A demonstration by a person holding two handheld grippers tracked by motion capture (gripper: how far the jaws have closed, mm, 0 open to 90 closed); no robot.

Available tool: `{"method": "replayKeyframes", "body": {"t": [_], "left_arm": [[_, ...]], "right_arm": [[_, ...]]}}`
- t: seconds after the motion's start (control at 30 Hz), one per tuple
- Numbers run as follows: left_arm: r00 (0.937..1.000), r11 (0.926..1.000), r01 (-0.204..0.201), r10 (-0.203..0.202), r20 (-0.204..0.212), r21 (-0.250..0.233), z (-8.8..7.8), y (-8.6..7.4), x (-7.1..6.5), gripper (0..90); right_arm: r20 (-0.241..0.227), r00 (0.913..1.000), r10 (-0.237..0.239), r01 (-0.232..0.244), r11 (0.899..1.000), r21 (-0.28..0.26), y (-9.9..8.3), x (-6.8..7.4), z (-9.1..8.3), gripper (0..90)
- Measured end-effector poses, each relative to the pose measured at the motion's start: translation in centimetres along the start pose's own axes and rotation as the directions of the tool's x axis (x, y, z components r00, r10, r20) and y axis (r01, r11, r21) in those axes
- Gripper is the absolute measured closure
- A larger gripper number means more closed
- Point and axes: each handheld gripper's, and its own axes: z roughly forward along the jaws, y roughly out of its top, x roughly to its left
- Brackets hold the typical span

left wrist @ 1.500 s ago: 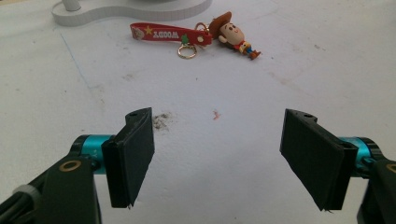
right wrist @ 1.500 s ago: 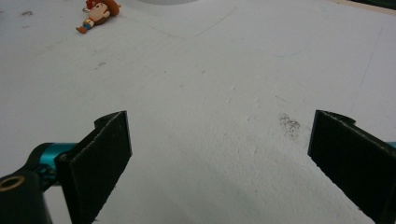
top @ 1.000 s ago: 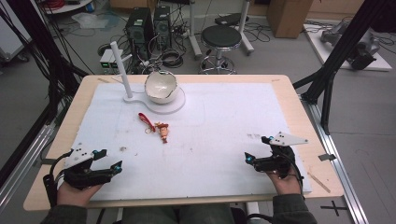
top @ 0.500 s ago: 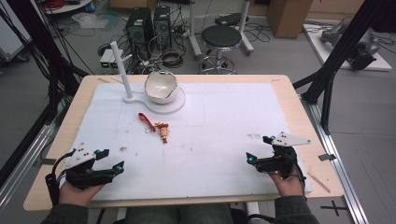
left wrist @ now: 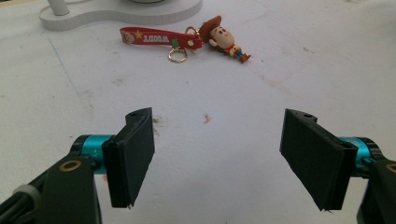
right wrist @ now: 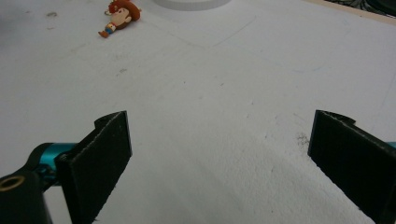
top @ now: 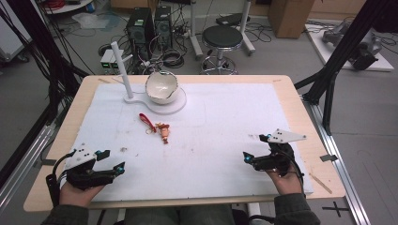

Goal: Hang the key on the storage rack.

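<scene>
Jaws of the left tool (top: pixel 110 160) and right tool (top: pixel 256 148) are held wide apart, well short of the keychain (top: pixel 156 126) on the desk (top: pixel 225 117).

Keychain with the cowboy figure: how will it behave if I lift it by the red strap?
The keychain will probably hang limp: its red strap looks like soft webbing. The figure likely dangles and swings on its ring. It looks small, probably light.

Red strap w/ white lettering (left wrist: pixel 159 37), brown-hatted figure charm (left wrist: pixel 224 39), black tongs w/ teal joints (left wrist: pixel 224 158), white mat (top: pixel 225 122)
</scene>
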Motion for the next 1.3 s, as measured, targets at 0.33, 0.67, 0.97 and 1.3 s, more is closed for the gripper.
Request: {"method": "replayKeyframes", "body": {"t": [0.33, 0.67, 0.97, 1.3], "left_arm": [[0.9999, 1.0000, 0.004, -0.004, -0.013, -0.009, -0.3, 0.1, 0.0, 25.4], [0.9995, 0.9995, 0.013, -0.014, -0.030, -0.028, -0.6, 0.1, 0.1, 24.1], [0.9994, 0.9994, 0.014, -0.015, -0.031, -0.033, -0.8, 0.0, 0.1, 24.0], [0.9994, 0.9994, 0.012, -0.013, -0.033, -0.034, -0.8, 0.1, 0.0, 23.1]], "right_arm": [[-0.037, 0.9986, -0.039, 0.040, 0.999, 0.020, 2.2, 1.0, 1.4, 5.2], [-0.078, 0.9933, -0.086, 0.089, 0.995, 0.049, 4.5, 2.2, 3.3, 5.2], [-0.110, 0.9887, -0.102, 0.108, 0.993, 0.054, 6.0, 2.8, 4.6, 5.2], [-0.146, 0.9835, -0.107, 0.116, 0.992, 0.057, 7.8, 3.3, 5.7, 5.2]]}}
